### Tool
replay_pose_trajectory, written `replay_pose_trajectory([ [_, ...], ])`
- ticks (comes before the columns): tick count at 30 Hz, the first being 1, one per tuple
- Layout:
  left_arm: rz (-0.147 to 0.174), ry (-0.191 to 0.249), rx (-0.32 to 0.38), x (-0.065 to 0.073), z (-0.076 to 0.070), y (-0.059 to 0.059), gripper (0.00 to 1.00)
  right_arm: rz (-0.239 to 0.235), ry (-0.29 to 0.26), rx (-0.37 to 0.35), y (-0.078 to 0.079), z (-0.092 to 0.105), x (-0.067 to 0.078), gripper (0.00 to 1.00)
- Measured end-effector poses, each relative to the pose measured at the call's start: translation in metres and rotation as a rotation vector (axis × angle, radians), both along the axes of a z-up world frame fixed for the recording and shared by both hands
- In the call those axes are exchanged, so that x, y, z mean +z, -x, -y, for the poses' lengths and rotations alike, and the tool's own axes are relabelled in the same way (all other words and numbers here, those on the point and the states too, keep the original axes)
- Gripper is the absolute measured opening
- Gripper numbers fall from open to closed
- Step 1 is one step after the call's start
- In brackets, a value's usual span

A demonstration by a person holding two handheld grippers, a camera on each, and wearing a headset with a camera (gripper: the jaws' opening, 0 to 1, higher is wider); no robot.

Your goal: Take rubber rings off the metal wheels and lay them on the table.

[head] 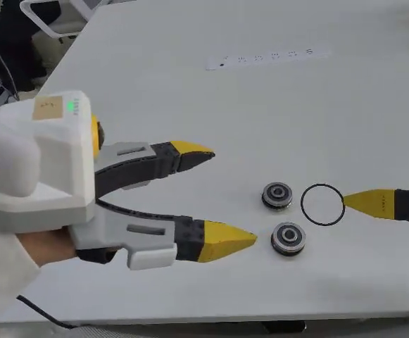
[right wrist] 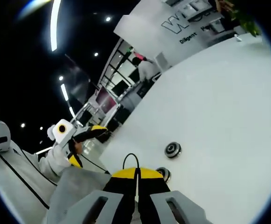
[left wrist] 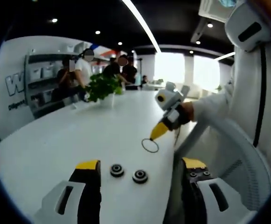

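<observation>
Two small metal wheels with dark rims lie on the white table (head: 190, 84): a far wheel (head: 277, 195) and a near wheel (head: 288, 238). Just right of them is a thin black rubber ring (head: 322, 204), loose from any wheel. My right gripper (head: 346, 202) comes in from the right, shut on the ring's right edge. In the right gripper view the ring (right wrist: 130, 159) loops out from the closed yellow tips (right wrist: 136, 170). My left gripper (head: 232, 197) stands open left of the wheels, holding nothing. The left gripper view has both wheels (left wrist: 117, 170) (left wrist: 140, 176) between its jaws and the ring (left wrist: 149, 145) beyond them.
A white power strip (head: 267, 58) lies at the back of the table. A chair (head: 49, 17) stands past the far left corner. The table's front edge (head: 211, 317) runs close below the wheels. A potted plant (left wrist: 102, 86) and several people are far off.
</observation>
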State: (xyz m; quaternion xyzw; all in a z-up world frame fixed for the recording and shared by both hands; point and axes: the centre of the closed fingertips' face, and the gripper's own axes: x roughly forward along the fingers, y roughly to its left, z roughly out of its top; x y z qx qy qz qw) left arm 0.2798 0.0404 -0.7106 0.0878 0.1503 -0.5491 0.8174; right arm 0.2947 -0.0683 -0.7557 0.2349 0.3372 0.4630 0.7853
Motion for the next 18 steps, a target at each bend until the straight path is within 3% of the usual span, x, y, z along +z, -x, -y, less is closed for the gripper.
replay_pose_trajectory([
  [3, -0.005, 0.019, 0.014, 0.005, -0.010, 0.002, 0.73, 0.012, 0.003, -0.016, 0.001, 0.002, 0.006, 0.00],
  [6, 0.003, 0.011, 0.035, 0.006, -0.023, 0.003, 0.80, 0.028, 0.015, -0.025, 0.003, 0.002, 0.012, 0.00],
  [9, 0.041, 0.016, 0.061, 0.009, -0.034, 0.002, 0.92, 0.036, 0.026, -0.032, 0.003, 0.004, 0.015, 0.00],
  [13, 0.006, 0.027, 0.100, 0.006, -0.049, 0.005, 0.99, 0.048, 0.034, -0.034, 0.004, 0.004, 0.020, 0.00],
  [18, 0.018, 0.016, 0.108, -0.001, -0.063, 0.010, 1.00, 0.054, 0.050, -0.025, 0.005, 0.000, 0.024, 0.00],
])
